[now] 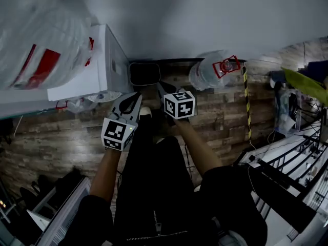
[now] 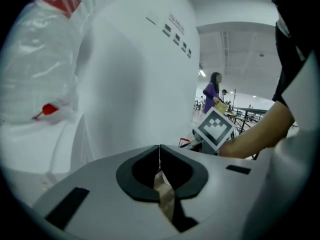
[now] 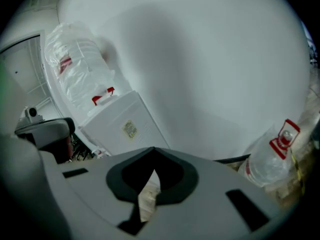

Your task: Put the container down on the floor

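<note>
A big clear water container (image 1: 211, 69) in a plastic bag, with a red cap tag, rests on the wooden floor against the white wall; it also shows low on the right of the right gripper view as the container (image 3: 272, 156). My left gripper (image 1: 134, 100) and right gripper (image 1: 162, 89) hang side by side above the floor, left of the container and apart from it. Both are shut with nothing in them: the left gripper (image 2: 159, 150) points at the dispenser's side, and the right gripper (image 3: 152, 153) points at the wall.
A white water dispenser (image 1: 105, 68) stands at the left with a second bagged jug (image 1: 41, 40) on top. A dark rectangular object (image 1: 144, 73) sits at the wall's foot. A yellow-black striped post (image 1: 246, 101) and metal racks (image 1: 292, 163) are on the right.
</note>
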